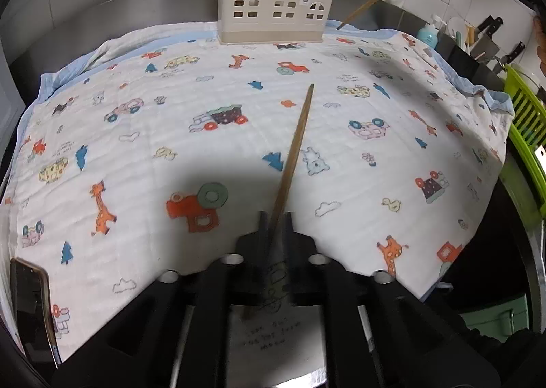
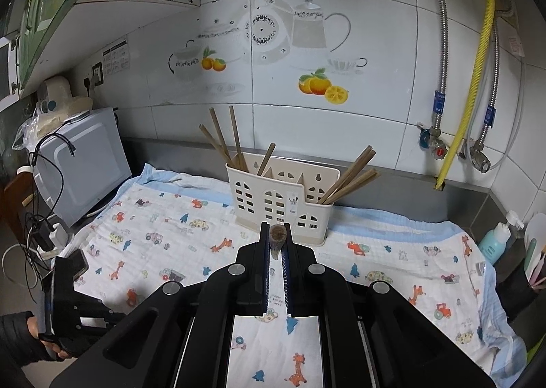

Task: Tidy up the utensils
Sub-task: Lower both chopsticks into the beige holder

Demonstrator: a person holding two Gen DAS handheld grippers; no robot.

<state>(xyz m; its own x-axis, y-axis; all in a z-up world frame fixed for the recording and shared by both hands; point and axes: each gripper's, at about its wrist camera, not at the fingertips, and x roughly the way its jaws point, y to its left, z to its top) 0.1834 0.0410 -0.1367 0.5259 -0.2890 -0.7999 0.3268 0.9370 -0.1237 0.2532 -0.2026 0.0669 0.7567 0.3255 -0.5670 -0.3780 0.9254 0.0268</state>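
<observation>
The left gripper (image 1: 275, 217) sits low over the near edge of the bench, its jaws parted a little with a lone chopstick (image 1: 296, 149) running between them; the stick lies on the printed cloth (image 1: 136, 156) and points away toward the far edge, and whether the pads are pressing on it cannot be told, though the gap looks wider than the stick. The right gripper (image 2: 277, 234) is closed tight on the butt end of another chopstick (image 2: 277, 233), held end-on and aimed at the holder, probably so it can be slid in tip first. At the far edge, against the steel backsplash, stands the cream utensil holder (image 2: 279, 198), with several chopsticks (image 2: 348, 180) leaning out of its compartments, so sorting looks well advanced. A phone (image 1: 30, 306) lies at the near left corner.
</observation>
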